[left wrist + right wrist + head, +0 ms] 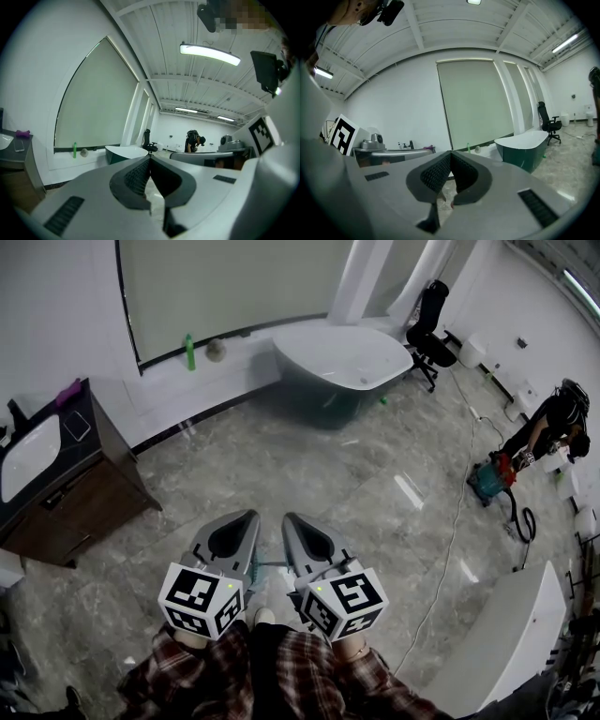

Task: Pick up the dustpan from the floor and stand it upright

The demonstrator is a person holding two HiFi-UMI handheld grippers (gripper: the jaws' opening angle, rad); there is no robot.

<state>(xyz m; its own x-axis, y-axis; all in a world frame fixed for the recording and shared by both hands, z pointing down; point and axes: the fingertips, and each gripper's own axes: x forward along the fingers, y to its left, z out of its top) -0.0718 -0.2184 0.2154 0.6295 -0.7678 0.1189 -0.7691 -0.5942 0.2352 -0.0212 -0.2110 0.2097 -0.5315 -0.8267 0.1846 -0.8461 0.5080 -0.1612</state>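
Holding both tools side by side at the bottom centre of the head view, you have the grey left gripper [247,516] and the grey right gripper [290,518] pointing toward the top of the frame, over the grey marble-patterned tiled floor [281,460]. Your red plaid sleeves [178,671] fill the bottom edge.

In the left gripper view the left gripper [150,157] is clenched, its ribbed black pads meeting at the tips with nothing between them. In the right gripper view the right gripper [451,153] is likewise clenched and empty.

No view lets you make out the dustpan.

At the left edge of the head view stands a dark wooden vanity cabinet [89,498] with a white basin [26,460] set in its top. Along the wall at upper left, a slim green plastic bottle [190,352] stands upright on the ledge. Near the top centre sits a white oval bathtub with a dark green outer shell [342,357], and just beside it at upper right a black swivel office chair [429,326]. At the right edge a person in dark clothes [553,423] bends over a teal floor machine [489,482].
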